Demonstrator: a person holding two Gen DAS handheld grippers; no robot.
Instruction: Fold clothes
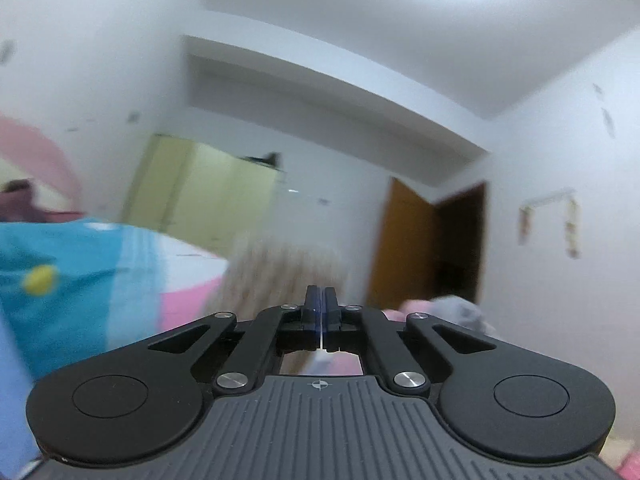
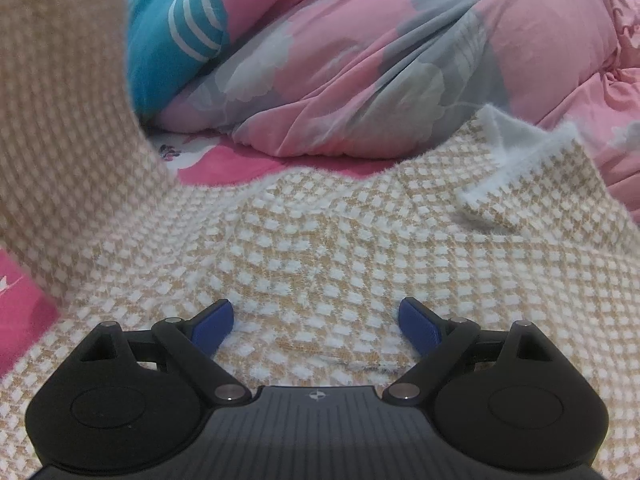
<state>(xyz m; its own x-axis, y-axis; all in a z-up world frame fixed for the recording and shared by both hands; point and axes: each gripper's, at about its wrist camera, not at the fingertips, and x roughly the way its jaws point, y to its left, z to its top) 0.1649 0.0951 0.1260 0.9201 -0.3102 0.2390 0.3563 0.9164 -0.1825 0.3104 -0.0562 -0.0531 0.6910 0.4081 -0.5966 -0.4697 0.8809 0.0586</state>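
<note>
A tan and white checked knit sweater lies spread on the bed in the right wrist view. One part of it rises up at the left, lifted out of the frame. My right gripper is open, its blue pads resting just above the sweater's body. My left gripper is raised and points at the room; its jaws are shut, and a blurred piece of the tan sweater hangs just beyond the tips. Whether cloth is pinched between them I cannot tell.
A pink and grey quilt is bunched behind the sweater, with a teal striped pillow at its left. The pink bedsheet shows at the edges. The left wrist view shows a yellow-green wardrobe, a brown door and white walls.
</note>
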